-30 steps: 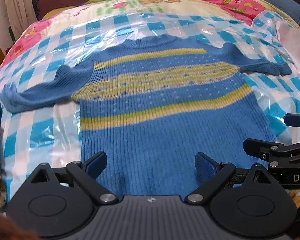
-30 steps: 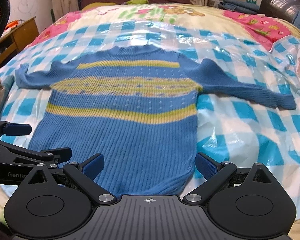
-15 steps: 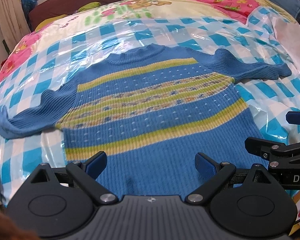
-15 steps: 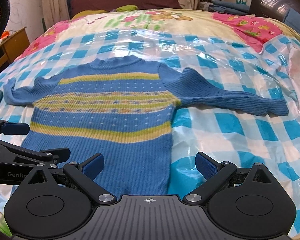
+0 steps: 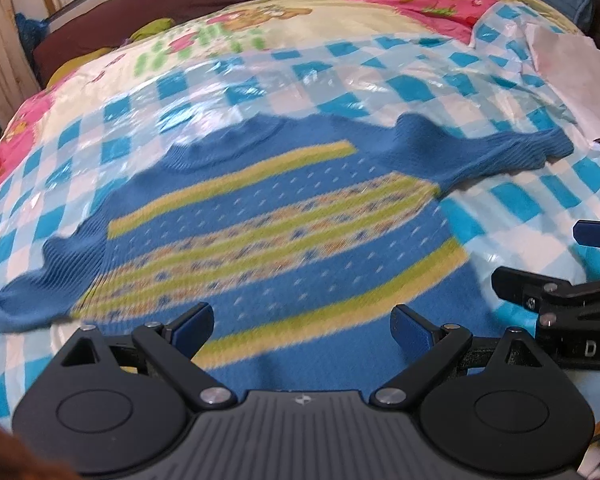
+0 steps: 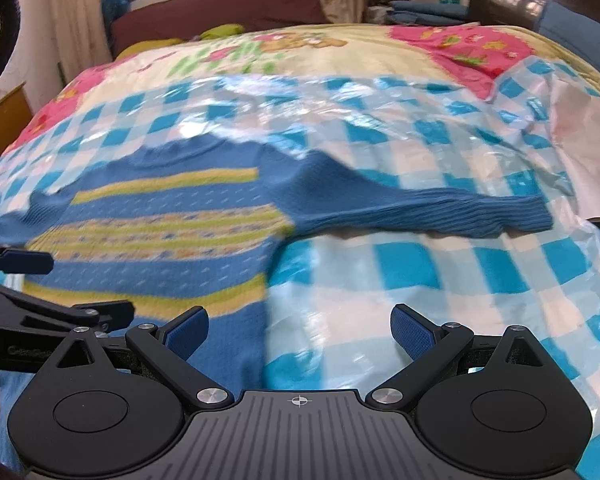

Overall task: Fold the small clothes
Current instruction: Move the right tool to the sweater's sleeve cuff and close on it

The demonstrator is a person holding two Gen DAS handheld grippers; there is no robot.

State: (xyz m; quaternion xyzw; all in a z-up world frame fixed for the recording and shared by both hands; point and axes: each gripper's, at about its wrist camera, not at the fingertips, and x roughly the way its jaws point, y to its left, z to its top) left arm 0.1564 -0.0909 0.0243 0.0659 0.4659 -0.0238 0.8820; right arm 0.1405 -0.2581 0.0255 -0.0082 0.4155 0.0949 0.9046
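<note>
Your left tool (image 5: 302, 322) and right tool (image 6: 300, 322) gape, empty, above the sweater (image 5: 284, 224) lying flat on the bed's checked sheet (image 6: 440, 280). Folding hasn't begun; next, pinch a sleeve.

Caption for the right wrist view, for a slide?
Open right gripper over blue striped sweater spread flat on checkered plastic sheet.

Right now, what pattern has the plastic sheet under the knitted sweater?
Blue and white checks on the glossy plastic sheet, clearest in the right wrist view.

left gripper (image 5: 302, 330) | advanced over sweater (image 5: 284, 236) hem | right gripper (image 6: 300, 334) | shifted right, over plastic sheet (image 6: 420, 280)
</note>
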